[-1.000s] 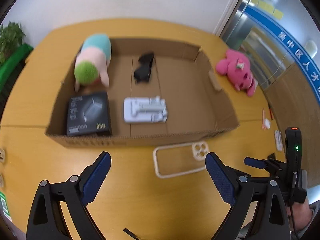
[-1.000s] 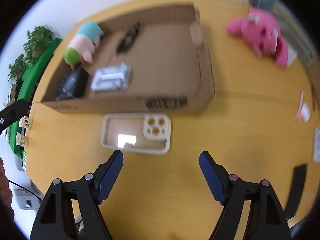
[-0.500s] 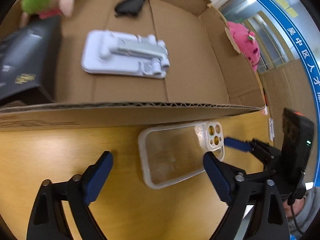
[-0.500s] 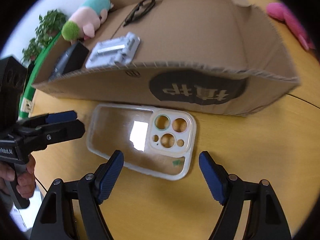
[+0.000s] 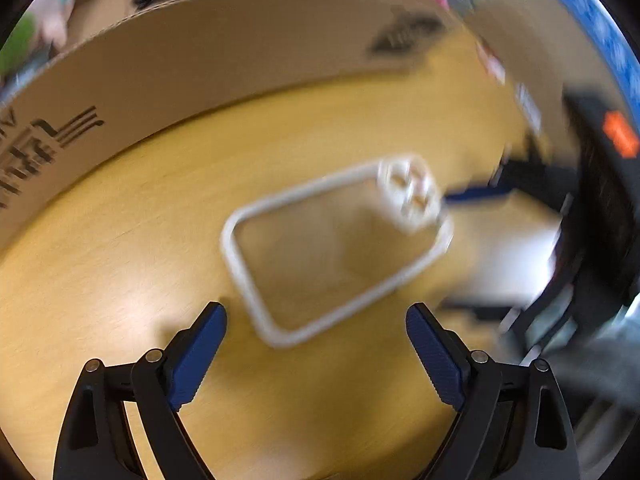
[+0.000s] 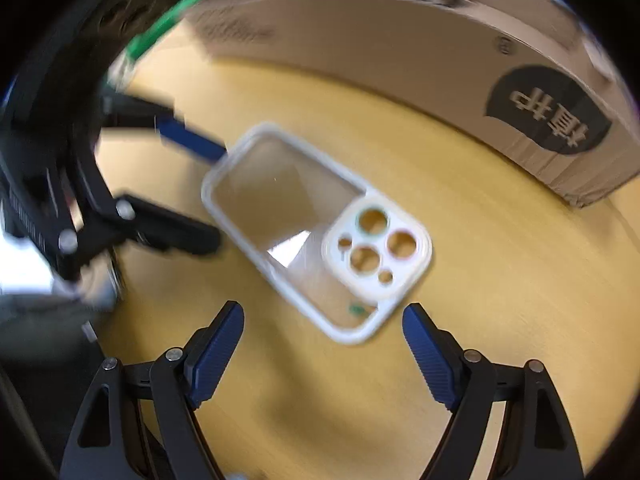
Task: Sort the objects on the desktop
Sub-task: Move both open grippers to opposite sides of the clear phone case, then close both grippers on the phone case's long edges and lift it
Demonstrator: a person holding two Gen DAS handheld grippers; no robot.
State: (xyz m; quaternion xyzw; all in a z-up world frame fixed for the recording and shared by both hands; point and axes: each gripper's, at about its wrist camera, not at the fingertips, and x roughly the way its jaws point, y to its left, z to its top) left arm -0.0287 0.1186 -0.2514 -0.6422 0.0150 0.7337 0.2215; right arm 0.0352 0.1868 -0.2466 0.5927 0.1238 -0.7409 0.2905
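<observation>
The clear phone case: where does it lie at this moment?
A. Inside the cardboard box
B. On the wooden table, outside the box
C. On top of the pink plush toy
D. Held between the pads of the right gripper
B: the clear phone case lies flat on the wooden table, in front of the cardboard box, with no pad touching it.

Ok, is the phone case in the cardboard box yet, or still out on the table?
Still out. The phone case lies flat on the table, in front of the cardboard box, with neither gripper holding it.
</observation>
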